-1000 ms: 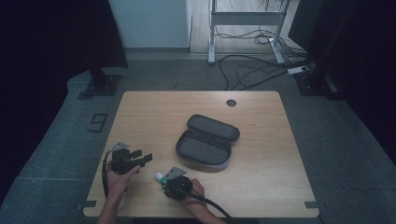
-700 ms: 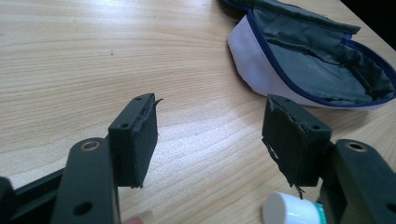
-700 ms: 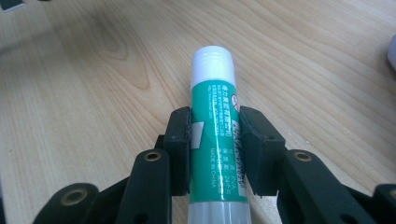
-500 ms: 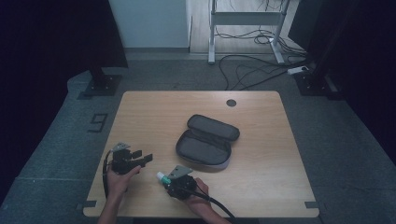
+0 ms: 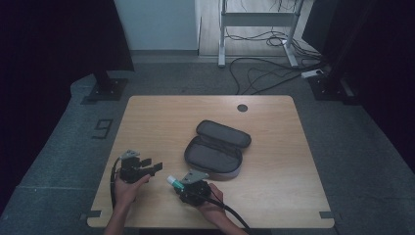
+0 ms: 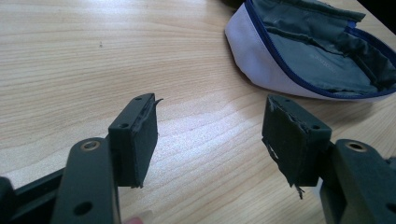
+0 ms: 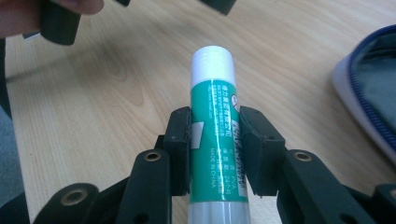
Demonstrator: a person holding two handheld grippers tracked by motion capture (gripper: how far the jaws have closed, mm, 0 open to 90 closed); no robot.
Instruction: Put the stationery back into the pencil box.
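Light wooden worktop (image 5: 274,147), rectangular, with a dark round grommet hole (image 5: 242,107) near its far edge. An open grey fabric zip pouch with blue zipper trim (image 5: 215,149) lies mid-worktop, lid flap folded back, just beyond and beside the right claw (image 5: 177,183); in the right gripper view the pouch's pale outer wall sits at the right edge (image 7: 369,88), apart from the stick. The right claw is clamped on a green-and-white glue stick with white cap (image 7: 214,135), pads pressing both sides of the green label, cap end sticking out past the jaws over bare wood near the worktop's near edge. The label has small white print, "MADE IN CHINA" readable, the rest is Chinese characters too small to make out. The left claw (image 6: 210,135) stands wide apart with nothing between its worn pads, bare wood ahead, pouch off to its upper right (image 6: 317,51). On the floor a marker "9" (image 5: 103,129), cables (image 5: 259,73) beyond the worktop.
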